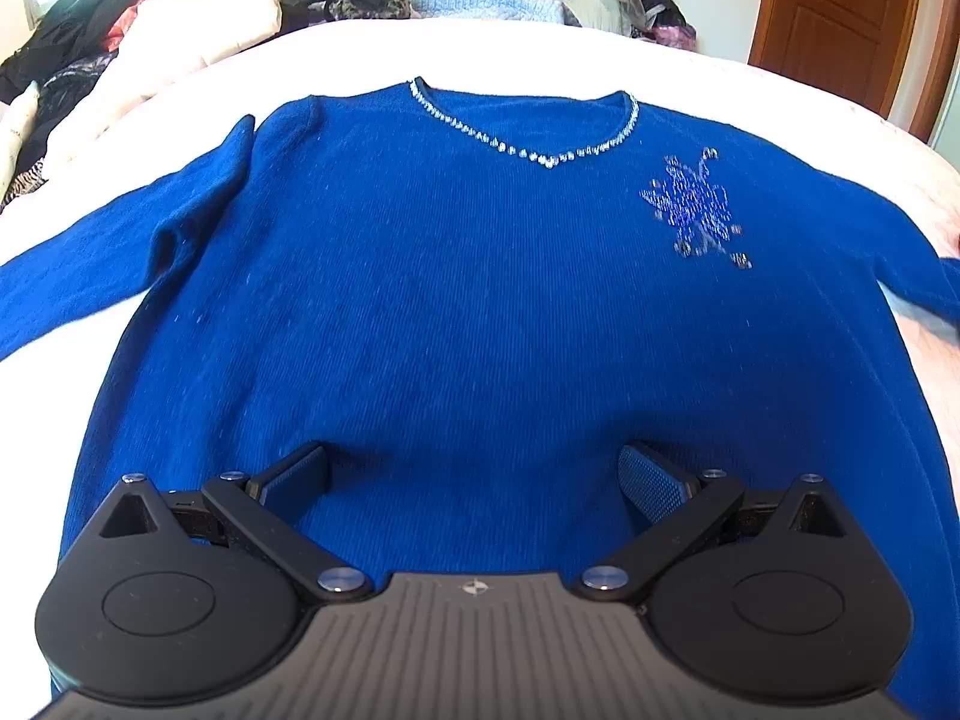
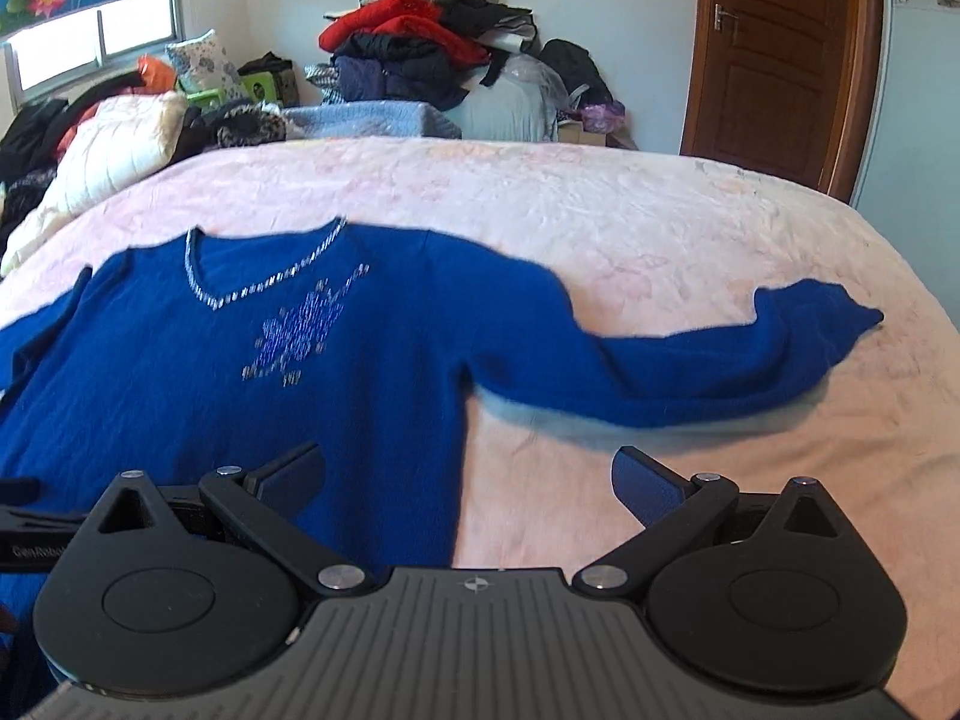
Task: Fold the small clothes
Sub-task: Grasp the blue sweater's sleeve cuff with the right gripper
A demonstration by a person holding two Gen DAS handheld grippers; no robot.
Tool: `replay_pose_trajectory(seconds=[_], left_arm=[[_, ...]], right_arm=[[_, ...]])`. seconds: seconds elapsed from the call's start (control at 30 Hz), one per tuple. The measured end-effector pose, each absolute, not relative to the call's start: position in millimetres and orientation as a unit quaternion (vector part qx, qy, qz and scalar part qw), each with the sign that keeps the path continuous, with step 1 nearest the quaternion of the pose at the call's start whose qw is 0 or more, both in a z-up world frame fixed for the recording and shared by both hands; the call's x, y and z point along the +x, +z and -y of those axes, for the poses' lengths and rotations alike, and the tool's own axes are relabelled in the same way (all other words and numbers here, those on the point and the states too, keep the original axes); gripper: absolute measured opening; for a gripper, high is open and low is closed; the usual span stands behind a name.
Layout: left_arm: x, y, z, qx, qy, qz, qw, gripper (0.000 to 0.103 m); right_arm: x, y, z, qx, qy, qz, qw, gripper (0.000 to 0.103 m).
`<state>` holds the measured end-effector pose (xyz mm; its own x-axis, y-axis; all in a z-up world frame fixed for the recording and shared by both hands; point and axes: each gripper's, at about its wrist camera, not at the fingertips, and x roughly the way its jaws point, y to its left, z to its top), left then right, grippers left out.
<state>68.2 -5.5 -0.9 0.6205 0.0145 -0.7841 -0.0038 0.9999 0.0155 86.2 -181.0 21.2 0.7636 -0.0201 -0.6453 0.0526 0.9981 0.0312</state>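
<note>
Through the left wrist camera I saw the blue sweater [image 1: 480,300] lying face up and spread flat on the bed [image 1: 840,120], its beaded V-neckline [image 1: 528,147] pointing away from me and the sequined flower [image 1: 696,207] just right of that neckline. The left gripper [image 1: 474,480] hung over the lower body of the sweater with its jaws wide apart and nothing between them. One sleeve [image 1: 90,276] ran out to the left of the neckline, still unfolded.

From the right wrist camera, the right gripper [image 2: 468,480] sat over the sweater's side edge, below and to the right of the neckline, part above knit and part above the pink bedspread [image 2: 600,210]. Its jaws were likewise spread and held nothing. The other sleeve [image 2: 690,360] stretched well out to the right of the neckline, its cuff [image 2: 840,312] slightly rumpled. A pile of clothes [image 2: 420,42] lay beyond the bed, far behind the neckline.

I judged the folding barely begun: the garment was laid out, but both sleeves and the body were still left to fold.
</note>
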Motion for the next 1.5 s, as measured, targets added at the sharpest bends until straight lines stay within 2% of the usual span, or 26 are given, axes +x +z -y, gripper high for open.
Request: replay_pose_trajectory(seconds=[0.3, 0.43, 0.6, 0.7, 0.83, 0.93, 0.97, 1.0, 1.13, 1.3, 1.33, 1.4, 1.47, 1.5], left_arm=[[67, -6, 8, 0.010, 0.008, -0.401, 0.916, 0.103], [60, -9, 8, 0.014, 0.002, -0.373, 0.928, 0.103], [54, -12, 8, 0.010, 0.003, -0.352, 0.936, 0.103], [55, -13, 8, 0.009, 0.003, -0.351, 0.936, 0.103], [55, -13, 7, 0.009, 0.001, -0.351, 0.936, 0.103], [55, -13, 7, 0.009, 0.001, -0.351, 0.936, 0.103], [55, -13, 7, 0.009, 0.001, -0.351, 0.936, 0.103], [55, -13, 6, 0.009, 0.001, -0.352, 0.936, 0.103], [55, -13, 7, 0.009, 0.001, -0.351, 0.936, 0.103], [55, -13, 7, 0.009, 0.002, -0.351, 0.936, 0.103], [55, -13, 7, 0.009, 0.002, -0.351, 0.936, 0.103], [55, -13, 7, 0.009, 0.001, -0.351, 0.936, 0.103], [56, -12, 7, 0.009, -0.004, -0.353, 0.936, 0.103], [58, -12, 6, 0.007, -0.007, -0.354, 0.935, 0.103]], right_arm=[[102, 62, 217, -0.005, 0.007, -0.323, 0.946, 0.103], [102, 105, 265, -0.009, -0.005, -0.315, 0.949, 0.103], [93, 162, 347, -0.045, -0.095, -0.267, 0.958, 0.103], [98, 164, 415, 0.062, -0.123, -0.277, 0.951, 0.103], [112, 104, 502, 0.355, -0.071, -0.288, 0.887, 0.101], [129, 49, 527, 0.434, -0.086, -0.284, 0.851, 0.086], [136, 34, 533, 0.436, -0.103, -0.287, 0.847, 0.073], [146, 18, 535, 0.435, -0.123, -0.292, 0.843, 0.064], [173, -29, 554, 0.465, -0.153, -0.296, 0.820, 0.063], [196, -61, 573, 0.511, -0.171, -0.273, 0.797, 0.063], [200, -64, 572, 0.511, -0.167, -0.270, 0.799, 0.060], [207, -65, 567, 0.491, -0.165, -0.273, 0.811, 0.039], [210, -67, 563, 0.476, -0.164, -0.279, 0.818, 0.028], [208, -68, 562, 0.473, -0.163, -0.278, 0.820, 0.026]])
